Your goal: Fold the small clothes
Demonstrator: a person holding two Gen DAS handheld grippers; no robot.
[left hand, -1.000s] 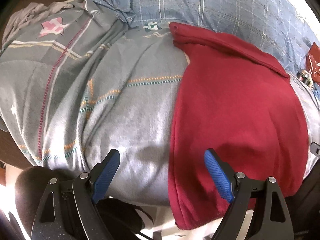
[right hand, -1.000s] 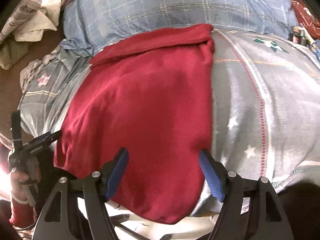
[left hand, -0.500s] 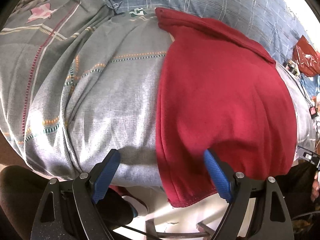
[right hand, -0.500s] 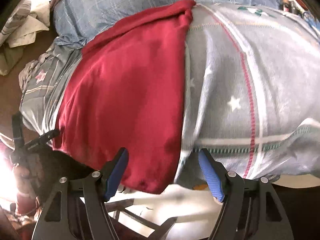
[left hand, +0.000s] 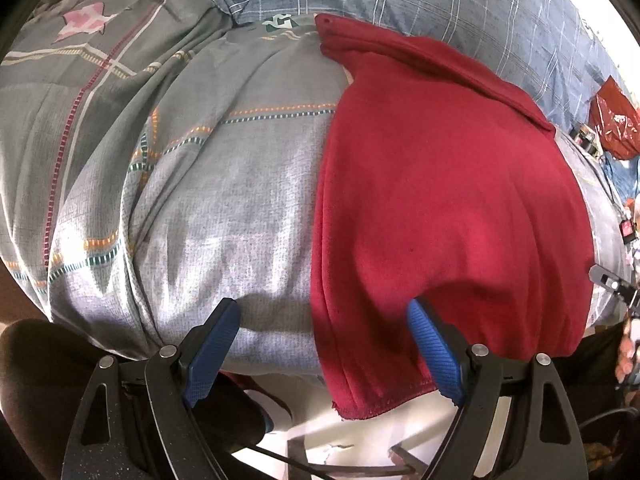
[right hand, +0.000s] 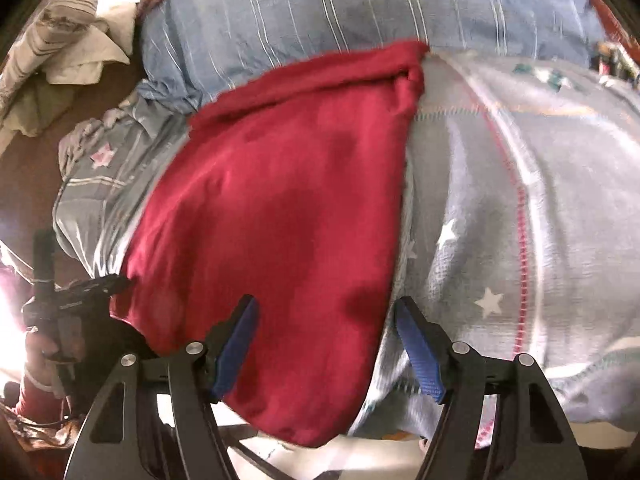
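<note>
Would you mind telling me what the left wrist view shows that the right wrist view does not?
Only the left wrist view shows the red garment's frayed near hem and a shiny red packet far right. Only the right wrist view shows a pile of pale cloths on the floor and the hand holding the left gripper. Both share the garment lying on the grey star-print quilt, the blue plaid pillow, and open jaws.
</note>
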